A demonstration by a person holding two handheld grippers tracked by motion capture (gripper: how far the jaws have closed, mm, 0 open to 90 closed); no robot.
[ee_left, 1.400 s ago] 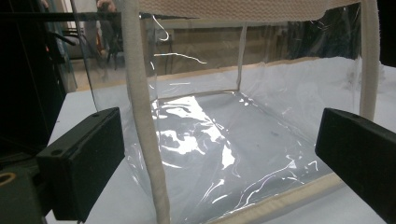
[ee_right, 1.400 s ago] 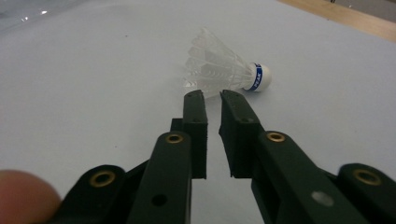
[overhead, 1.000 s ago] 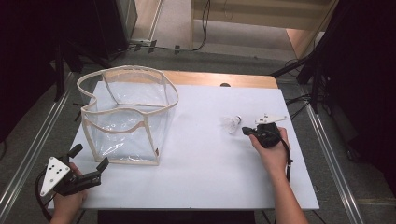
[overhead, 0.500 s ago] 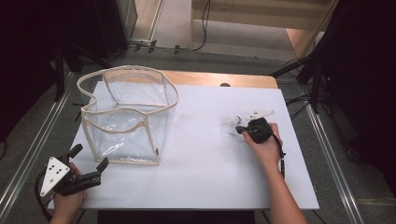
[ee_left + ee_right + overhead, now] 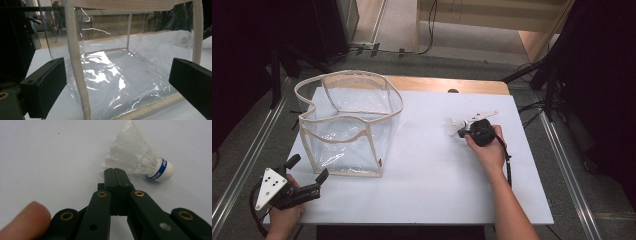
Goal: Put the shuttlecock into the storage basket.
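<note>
Forearms reach in from the near edge. The right gripper (image 5: 115,173), jaws clenched on nothing, lies low beside the white feathered shuttlecock (image 5: 140,161) on the white bench (image 5: 437,170). The left gripper (image 5: 307,175), jaws released, faces the clear plastic bag with beige trim (image 5: 347,125), which stands open.

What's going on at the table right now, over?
Right gripper shut, empty, tips at shuttlecock. Left gripper open, facing clear bag. Nothing in the way.
</note>
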